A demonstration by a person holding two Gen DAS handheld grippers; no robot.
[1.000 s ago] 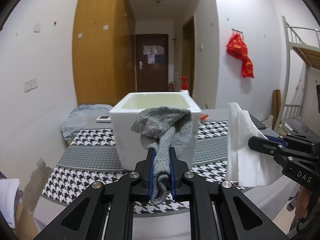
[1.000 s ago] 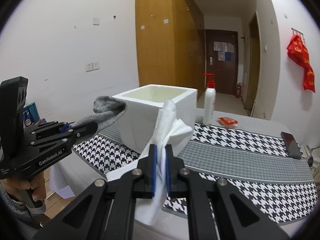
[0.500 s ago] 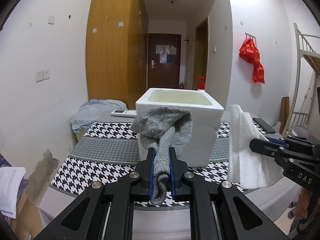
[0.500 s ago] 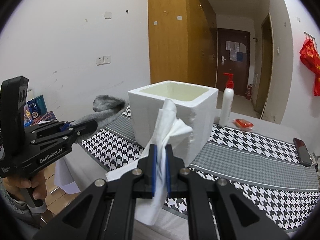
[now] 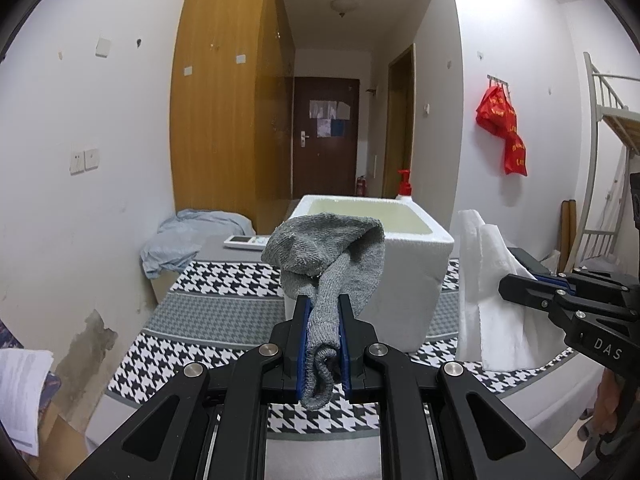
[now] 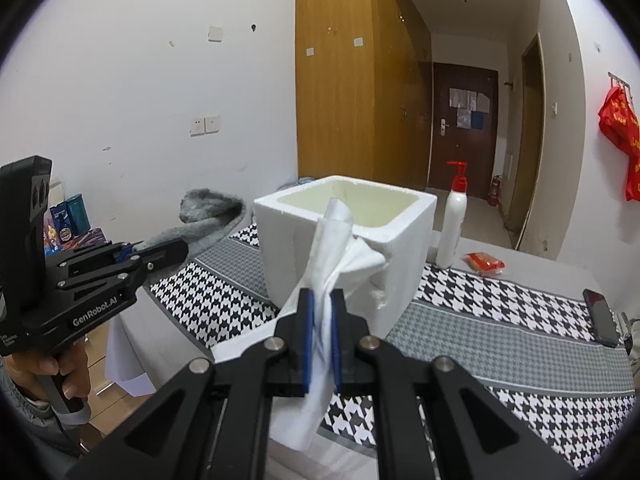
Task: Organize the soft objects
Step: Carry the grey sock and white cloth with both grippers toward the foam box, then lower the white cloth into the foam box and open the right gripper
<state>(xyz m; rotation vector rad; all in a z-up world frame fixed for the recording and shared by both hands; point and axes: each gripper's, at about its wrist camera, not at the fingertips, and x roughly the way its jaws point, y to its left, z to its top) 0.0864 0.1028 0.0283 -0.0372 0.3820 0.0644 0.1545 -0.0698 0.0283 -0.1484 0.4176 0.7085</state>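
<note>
My left gripper (image 5: 323, 308) is shut on a grey knitted sock (image 5: 332, 256), whose upper part flops forward in front of the white foam box (image 5: 416, 276). In the right wrist view the left gripper (image 6: 160, 250) holds that grey sock (image 6: 208, 216) to the left of the foam box (image 6: 320, 256). My right gripper (image 6: 322, 300) is shut on a white cloth (image 6: 340, 252) that stands up before the box's near corner. The white cloth (image 5: 484, 280) and right gripper (image 5: 520, 286) show at the right of the left wrist view. Both hang above the near table edge.
A houndstooth-patterned table (image 6: 500, 332) carries the box, a white pump bottle (image 6: 452, 224), a red packet (image 6: 484, 262), a dark phone (image 6: 600, 316) and a remote (image 5: 246, 242). A pale blue cloth heap (image 5: 184, 240) lies at the table's far left. A hand (image 6: 52, 372) grips the left handle.
Both grippers have shifted across the near side of the table, so the foam box now sits further right in each view. Sock and cloth stay clamped as before.
</note>
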